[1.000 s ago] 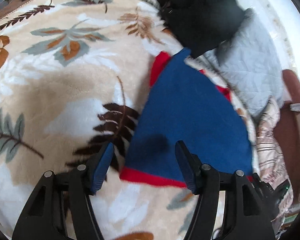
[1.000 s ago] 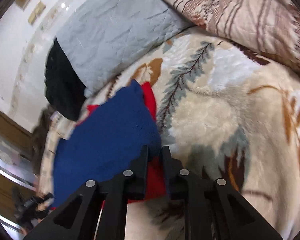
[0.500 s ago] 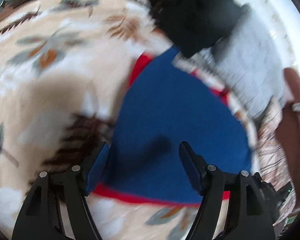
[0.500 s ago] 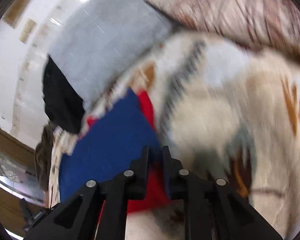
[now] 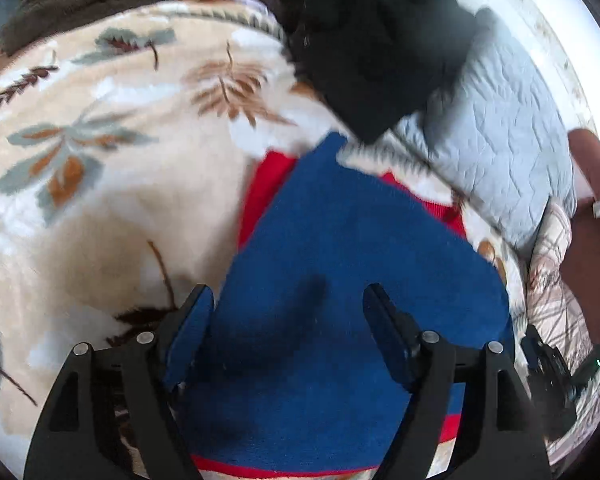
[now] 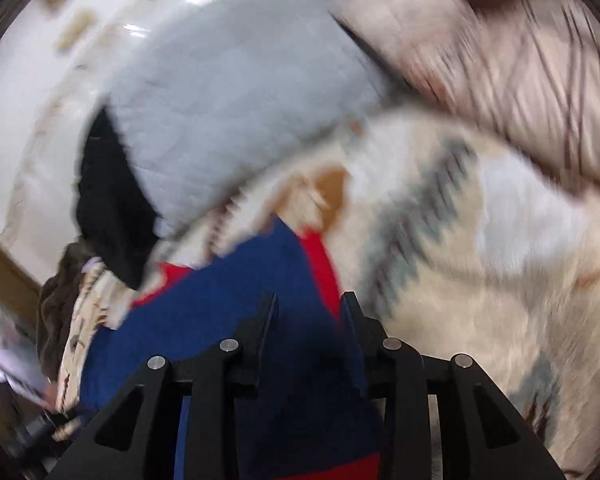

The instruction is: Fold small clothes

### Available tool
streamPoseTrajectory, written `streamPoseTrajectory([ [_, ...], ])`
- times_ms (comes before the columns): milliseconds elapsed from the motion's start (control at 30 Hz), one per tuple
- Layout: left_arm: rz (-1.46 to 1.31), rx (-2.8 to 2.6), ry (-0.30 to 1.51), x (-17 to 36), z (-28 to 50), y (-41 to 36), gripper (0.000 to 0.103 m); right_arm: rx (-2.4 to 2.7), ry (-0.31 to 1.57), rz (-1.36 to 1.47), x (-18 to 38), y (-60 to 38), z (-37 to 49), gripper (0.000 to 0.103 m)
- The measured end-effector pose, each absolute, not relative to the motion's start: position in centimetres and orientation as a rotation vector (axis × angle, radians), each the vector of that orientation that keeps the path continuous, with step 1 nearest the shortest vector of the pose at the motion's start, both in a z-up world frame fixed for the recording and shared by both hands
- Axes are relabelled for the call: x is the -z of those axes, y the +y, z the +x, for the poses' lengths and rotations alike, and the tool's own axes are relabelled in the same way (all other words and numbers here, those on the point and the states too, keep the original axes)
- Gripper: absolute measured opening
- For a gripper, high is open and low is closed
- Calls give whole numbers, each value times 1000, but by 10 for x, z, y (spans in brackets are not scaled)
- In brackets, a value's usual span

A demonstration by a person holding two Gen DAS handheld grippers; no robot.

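- Left gripper (image 5: pixel 288 332) has just spread its jaws wide over the blue garment (image 5: pixel 340 264), pressing on nothing; right gripper (image 6: pixel 308 312) has also been parting, jaws slightly apart over the cloth.
- Both have let go, so this fold looks laid.
- Garment lies at lower centre on the leaf-print blanket (image 5: pixel 100 208).
- Grey quilted pillow (image 5: pixel 500 152) and black cloth (image 5: pixel 372 52) sit at upper right.

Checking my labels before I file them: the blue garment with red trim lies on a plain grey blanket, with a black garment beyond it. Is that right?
Not quite. The blue garment with red trim lies on a cream plush blanket with a leaf print, not a plain grey one. The black garment does lie beyond it. The left wrist view shows this.
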State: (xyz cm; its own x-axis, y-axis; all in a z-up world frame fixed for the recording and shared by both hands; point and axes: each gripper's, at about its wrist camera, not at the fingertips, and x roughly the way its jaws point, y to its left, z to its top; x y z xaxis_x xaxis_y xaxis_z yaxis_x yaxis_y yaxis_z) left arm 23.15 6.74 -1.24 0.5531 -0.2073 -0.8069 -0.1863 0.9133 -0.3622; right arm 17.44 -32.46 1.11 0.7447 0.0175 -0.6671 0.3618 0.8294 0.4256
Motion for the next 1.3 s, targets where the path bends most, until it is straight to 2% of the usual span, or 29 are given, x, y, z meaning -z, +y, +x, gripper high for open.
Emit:
streamPoseTrajectory([
  [100,-406,-59,1053,29,238,71,77,122,726,535,-9,-310,180,32],
  [167,-421,-73,1101,45,243,75,77,142,870,521,18,-307,191,30],
  [200,-418,-73,1088,42,243,76,78,157,885,503,26,-306,192,27],
  [400,-430,-29,999,15,231,76,78,71,750,509,-6,-294,179,35],
  [533,-349,-79,1116,42,242,70,78,34,928,403,25,-273,195,34],
  [567,-345,-80,1108,42,240,71,78,49,897,356,23,-267,194,34],
  [600,-352,-79,1095,37,238,71,78,58,884,332,17,-263,193,39],
  [733,-381,-8,1031,17,228,64,78,-103,789,306,-4,-233,185,41],
  [867,-292,-37,1137,37,235,52,79,-191,902,160,21,-190,193,43],
  [900,-283,-42,1112,38,236,52,81,-181,897,136,21,-187,194,43],
  [1000,-311,-12,1100,28,234,55,80,-163,849,235,5,-204,196,38],
  [1067,-347,-7,1065,20,230,59,80,-122,800,303,-1,-220,193,43],
  [1200,-321,-96,1098,30,234,68,80,48,820,290,1,-251,194,42],
  [1233,-323,-102,1123,36,236,70,82,113,857,330,11,-265,196,40],
  [1300,-300,-96,1111,37,236,68,84,96,883,481,30,-291,195,28],
])
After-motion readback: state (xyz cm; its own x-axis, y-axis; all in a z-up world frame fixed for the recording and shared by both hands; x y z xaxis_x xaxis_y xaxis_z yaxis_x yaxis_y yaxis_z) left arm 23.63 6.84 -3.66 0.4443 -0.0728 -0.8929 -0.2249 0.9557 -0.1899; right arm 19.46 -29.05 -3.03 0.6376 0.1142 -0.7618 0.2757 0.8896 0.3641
